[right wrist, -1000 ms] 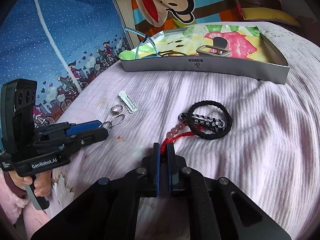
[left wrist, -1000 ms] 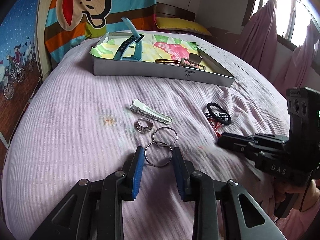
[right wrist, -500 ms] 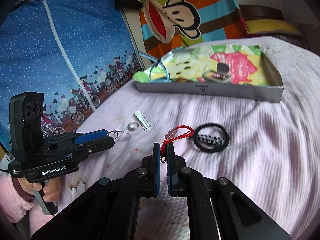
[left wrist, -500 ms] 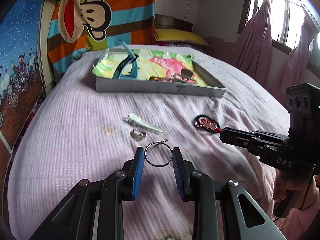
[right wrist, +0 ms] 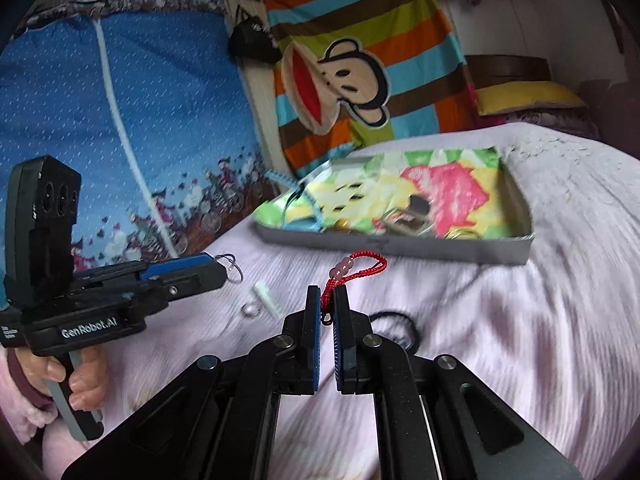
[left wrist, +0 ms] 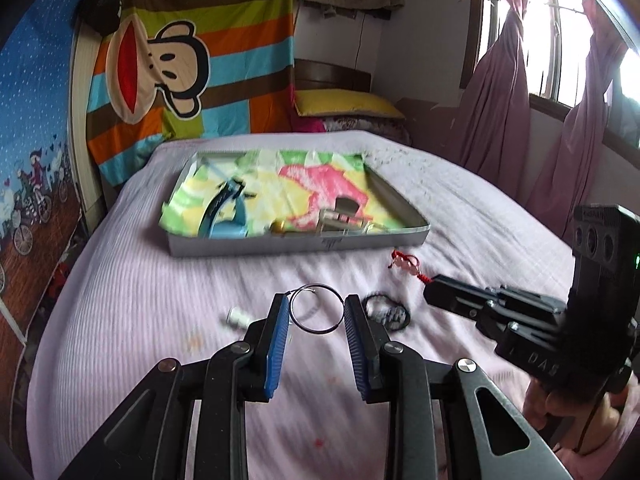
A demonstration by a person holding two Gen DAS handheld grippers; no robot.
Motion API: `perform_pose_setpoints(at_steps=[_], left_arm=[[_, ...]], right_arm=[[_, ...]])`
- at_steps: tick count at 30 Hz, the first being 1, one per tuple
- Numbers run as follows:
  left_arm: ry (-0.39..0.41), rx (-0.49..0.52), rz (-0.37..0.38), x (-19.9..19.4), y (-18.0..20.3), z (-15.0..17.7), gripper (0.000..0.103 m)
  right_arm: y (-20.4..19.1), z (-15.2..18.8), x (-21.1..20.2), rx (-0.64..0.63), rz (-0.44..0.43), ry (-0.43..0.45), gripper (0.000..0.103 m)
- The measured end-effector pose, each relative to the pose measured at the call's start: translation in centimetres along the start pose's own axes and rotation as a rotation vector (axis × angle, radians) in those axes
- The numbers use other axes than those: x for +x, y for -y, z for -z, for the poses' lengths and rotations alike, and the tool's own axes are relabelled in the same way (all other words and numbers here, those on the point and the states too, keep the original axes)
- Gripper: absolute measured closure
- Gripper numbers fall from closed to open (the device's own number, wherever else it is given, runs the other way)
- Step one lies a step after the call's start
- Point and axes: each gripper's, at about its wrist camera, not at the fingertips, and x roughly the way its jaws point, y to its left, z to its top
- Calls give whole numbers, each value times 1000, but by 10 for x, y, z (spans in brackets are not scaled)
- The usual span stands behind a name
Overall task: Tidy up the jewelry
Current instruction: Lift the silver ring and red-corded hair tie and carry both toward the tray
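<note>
Your left gripper (left wrist: 316,314) is lifted clear of the bed (left wrist: 120,312), level, pointing toward the tray (left wrist: 296,242); jaws partway closed on the large metal ring (left wrist: 317,308), which spans the gap edge to edge between the blue pads (left wrist: 276,344), so it's clamped across its width. A second thinner ring seems linked at its top, but it's too blurred to confirm. From the right wrist view your left hand (right wrist: 76,380) wraps the grip from below, with a sleeve at the wrist. Your right gripper (right wrist: 327,308) is also raised, to the right of the left one, nose aimed at the tray's near right corner; jaws narrow, pinching the red cord bracelet (right wrist: 354,268) by its tail, so the loop and its pale pink beads stand up above the fingertips. Left on the bed between you and the tray: black hair tie (left wrist: 386,312) just beyond the left gripper's right finger, a white clip (right wrist: 267,298) and a small silver ring (right wrist: 251,309) side by side nearer the left edge of the bed. The tray sits mid-bed with a colourful paper liner; inside it, a blue hair claw (left wrist: 224,216) at the near left and some metal pieces along the near wall, blurred. Nothing stands between either gripper and the tray's near wall. Both views are motion-blurred.
</note>
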Motion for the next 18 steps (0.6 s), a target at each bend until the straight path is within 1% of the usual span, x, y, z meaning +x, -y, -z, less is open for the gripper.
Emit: perform_pose_setpoints(at_steps=[5, 8, 10, 13, 18], left_arm=[[34, -15, 2, 15, 5, -18, 76], [54, -25, -9, 27, 6, -29, 76], [63, -33, -18, 36, 5, -39, 76], [71, -47, -28, 51, 5, -51, 76], [54, -69, -36, 82, 0, -74, 76]], right_arm=[[9, -11, 3, -35, 94, 68, 98], [17, -24, 6, -44, 132, 109, 98], [27, -36, 10, -37, 146, 143, 98], [42, -52, 21, -18, 155, 166, 98], [64, -66, 46, 22, 155, 155, 98]])
